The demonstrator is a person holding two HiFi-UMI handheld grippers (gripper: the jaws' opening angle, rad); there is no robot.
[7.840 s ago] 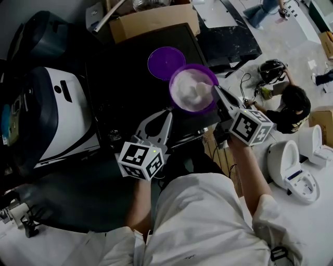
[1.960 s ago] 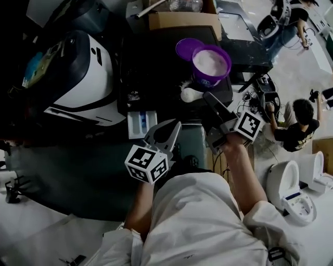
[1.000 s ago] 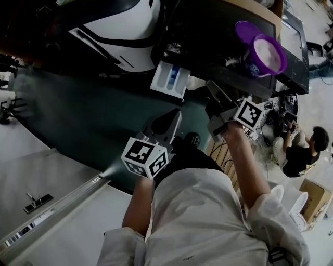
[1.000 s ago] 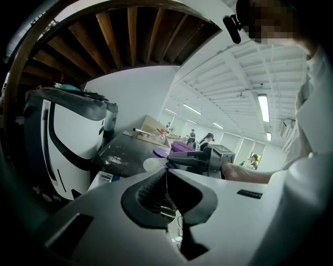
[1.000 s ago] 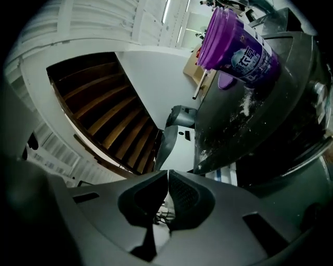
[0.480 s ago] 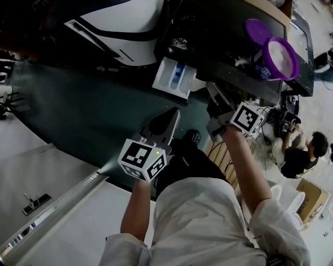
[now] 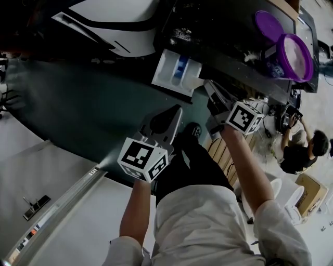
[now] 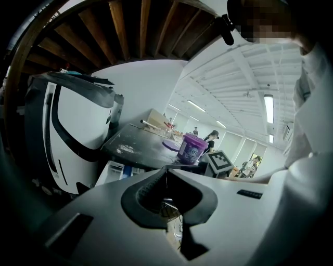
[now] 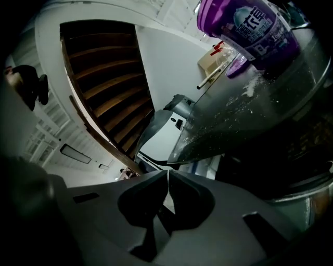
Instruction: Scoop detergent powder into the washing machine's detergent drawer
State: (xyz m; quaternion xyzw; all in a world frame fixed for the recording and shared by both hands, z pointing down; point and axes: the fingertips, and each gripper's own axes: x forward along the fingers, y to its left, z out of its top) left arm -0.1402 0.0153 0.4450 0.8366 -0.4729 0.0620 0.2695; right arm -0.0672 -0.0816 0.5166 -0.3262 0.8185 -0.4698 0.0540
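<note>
Left hand-held gripper (image 7: 174,111): nearest item, low beside the person's thigh. Jaws pressed together on nothing; idle, short of the drawer.

Right hand-held gripper (image 7: 209,87): jaws closed, judged to be on the handle of the scoop (image 7: 195,83). Its own view shows only the shut jaw line. Only the head view shows the white bowl at the tips.

Change: two seconds ago the scoop was over the table, near the tub. It now sits at the right-hand edge of the detergent drawer (image 7: 165,70); whether touching or just short cannot be told. Judgement: the carry is nearly done, tipping into a compartment is the step in hand, and no powder is seen poured yet.

Detergent drawer: pulled out of the washing machine (image 7: 104,9), white, with a blue-lined compartment in the middle.

Table (image 7: 223,31): dark top. Loose powder (image 9: 248,85) lies scattered on it, plain in the right gripper view and faint from the head.

Tub (image 7: 281,57): purple, open, well apart from the drawer. Its white contents show from the head only; the gripper views give its printed side wall.

Lid (image 7: 270,23): purple, flat on the table just beyond the tub
</note>
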